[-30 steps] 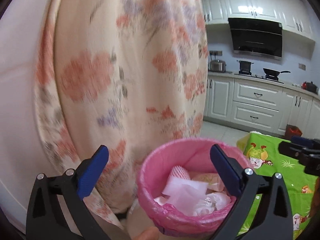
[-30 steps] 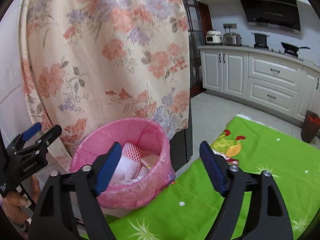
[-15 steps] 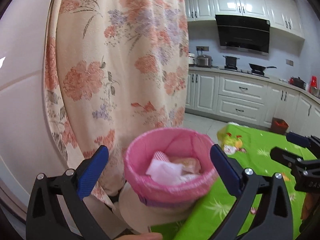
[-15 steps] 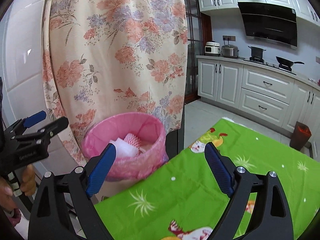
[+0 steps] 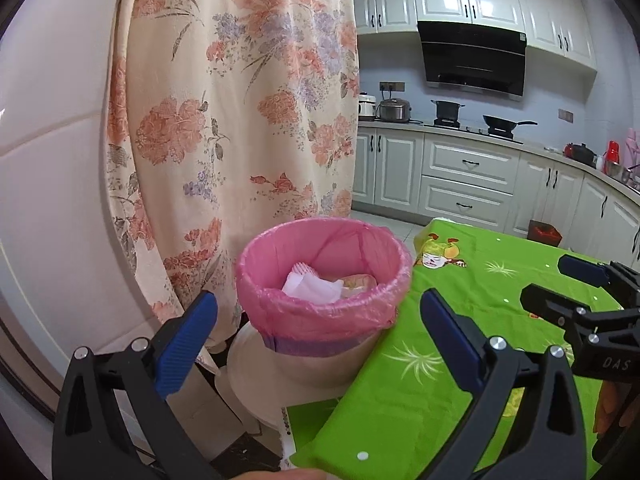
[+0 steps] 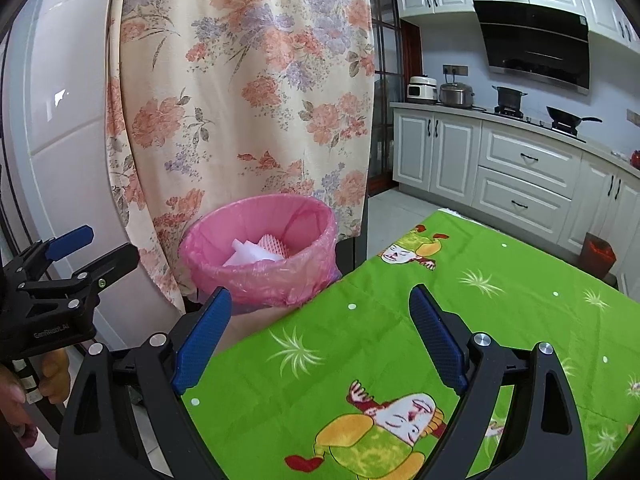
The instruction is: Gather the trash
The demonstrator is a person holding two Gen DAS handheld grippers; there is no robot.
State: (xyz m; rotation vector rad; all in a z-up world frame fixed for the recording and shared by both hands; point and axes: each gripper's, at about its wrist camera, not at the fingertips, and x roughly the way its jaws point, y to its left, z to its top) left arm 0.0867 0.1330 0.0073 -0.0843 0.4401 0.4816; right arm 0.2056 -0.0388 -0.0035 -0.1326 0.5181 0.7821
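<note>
You are holding both tools empty over a tabletop draped in a bright green cartoon-print cloth (image 6: 400,340), the left tool (image 5: 318,338) and right tool (image 6: 320,336) each spread wide with nothing between the blue pads. The round bin lined with a pink plastic bag (image 5: 324,280) is standing just off the tabletop's corner, against a floral curtain (image 5: 240,100), already holding white crumpled paper (image 5: 312,288). No loose trash is showing, so the step looks like searching; next, you would need to locate a piece. Only the right view is showing the cloth's cartoon figure nearest you (image 6: 384,428); only the left is showing the bin's pale base.
</note>
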